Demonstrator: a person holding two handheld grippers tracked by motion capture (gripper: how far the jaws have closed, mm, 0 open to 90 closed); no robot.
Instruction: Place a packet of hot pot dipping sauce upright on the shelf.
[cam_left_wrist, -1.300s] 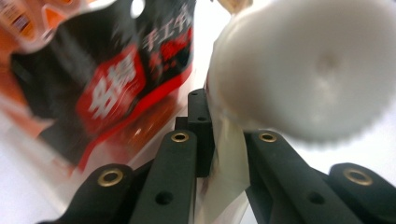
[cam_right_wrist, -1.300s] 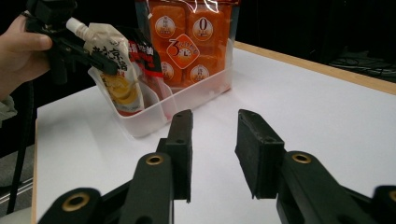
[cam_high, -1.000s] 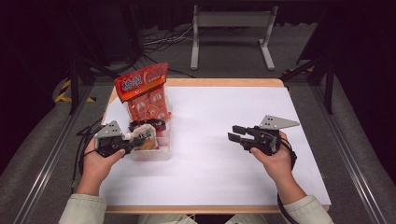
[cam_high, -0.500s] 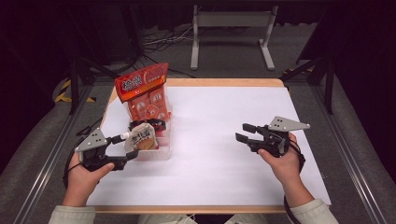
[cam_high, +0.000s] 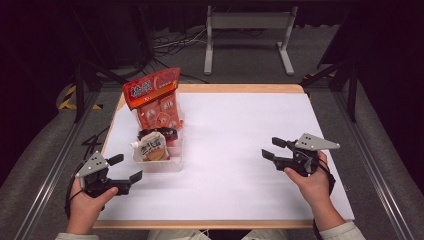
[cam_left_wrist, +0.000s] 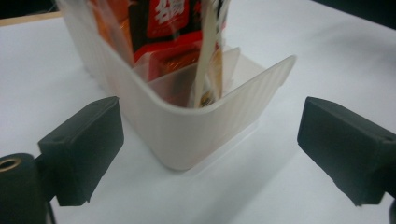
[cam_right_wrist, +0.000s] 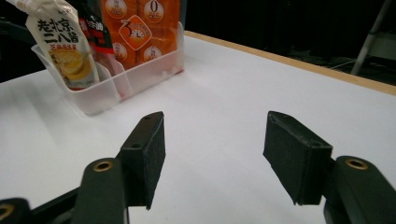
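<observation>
Orange packet, translucent white bin, white table.

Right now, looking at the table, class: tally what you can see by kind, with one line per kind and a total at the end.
Clear plastic bins: 1
Orange snack bags: 1
White spouted pouches: 1
Dark packets in the bin's middle: 1, partly hidden
Hand-held grippers: 2, left gripper and right gripper, both open
Total: 6

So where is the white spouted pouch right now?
In the high view the pouch stands in the near end of the clear bin on the table's left side, in front of the orange bag.
</observation>
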